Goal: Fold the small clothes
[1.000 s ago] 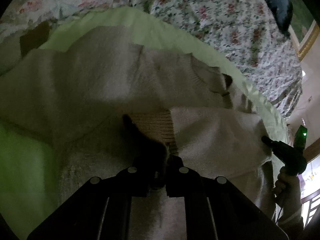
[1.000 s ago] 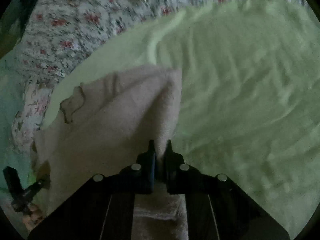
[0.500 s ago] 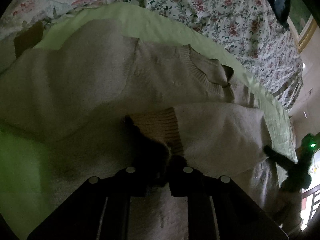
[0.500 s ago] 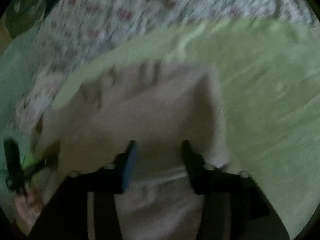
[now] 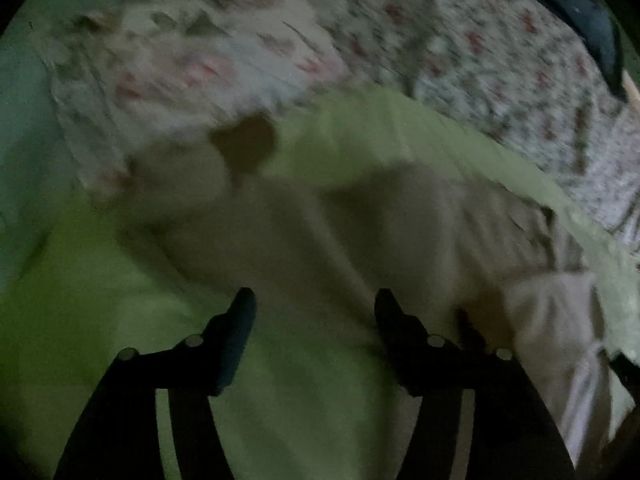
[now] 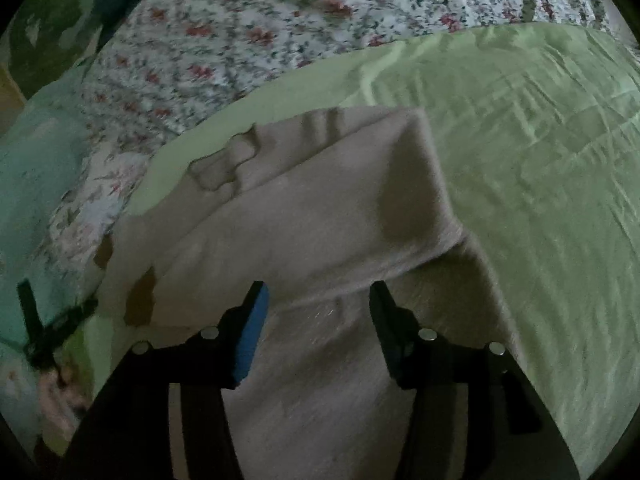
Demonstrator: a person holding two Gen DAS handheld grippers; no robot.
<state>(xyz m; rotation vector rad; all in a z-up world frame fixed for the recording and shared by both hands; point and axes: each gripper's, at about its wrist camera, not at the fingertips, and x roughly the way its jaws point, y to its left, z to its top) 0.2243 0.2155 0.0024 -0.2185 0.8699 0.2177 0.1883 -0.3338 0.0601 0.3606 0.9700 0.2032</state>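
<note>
Both grippers, left (image 5: 314, 308) and right (image 6: 318, 300), have jaws apart and empty; the beige sweater (image 6: 320, 208) lies folded on the green sheet (image 6: 540, 152) just ahead of them, likely soft, limp, light knit, best pinched at a folded edge.

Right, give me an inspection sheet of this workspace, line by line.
Surface: light green sheet, wrinkled, spread over a floral bedspread.
Job's things: beige sweater lying on the sheet, a sleeve folded across its body; neckline toward the bedspread.
Clutter: small brown patches by the sweater's left edge; what they are is unclear.
Grippers: left gripper open, over the sweater's edge, nothing held. Right gripper open above the sweater, nothing held.
Cables: nothing seen.
Surroundings: dim light; the left wrist view is blurred; dark object at the bedspread's far corner.
</note>
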